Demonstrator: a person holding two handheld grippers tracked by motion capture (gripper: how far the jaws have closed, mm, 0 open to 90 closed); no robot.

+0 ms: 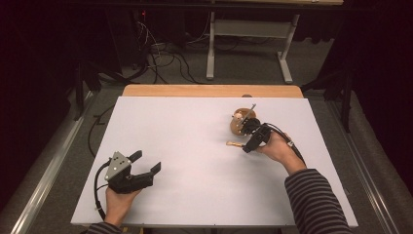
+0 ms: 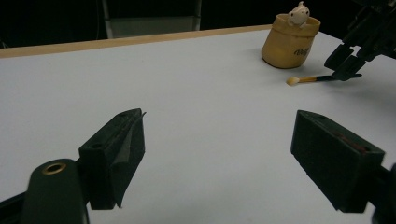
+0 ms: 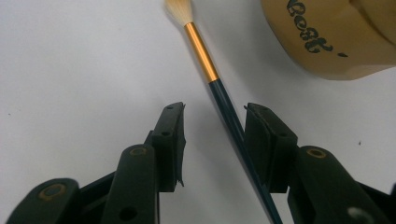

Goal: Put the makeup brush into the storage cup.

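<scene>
A paintbrush [image 3: 205, 51] with a pale tuft, gold ferrule and dark handle lies on the white table [image 1: 195, 146]. My right gripper [image 3: 215, 109] is open and straddles the handle, which runs close along the right jaw. In the high view the paintbrush [image 1: 236, 144] lies just left of the right gripper [image 1: 247, 145], in front of a tan pot [image 1: 238, 124]. The left gripper view has the pot [image 2: 289, 44], the paintbrush [image 2: 313, 79] and the right gripper [image 2: 348, 63] far off. My left gripper [image 1: 146, 162] rests at the front left, wide open with nothing between its jaws [image 2: 219, 121].
A small white figure [image 2: 299, 11] sits in the pot's mouth, and a thin stick [image 1: 250, 112] leans out of it. The pot's lettered wall [image 3: 327, 37] stands close to the right gripper. A wooden strip [image 1: 209, 90] edges the table's far side.
</scene>
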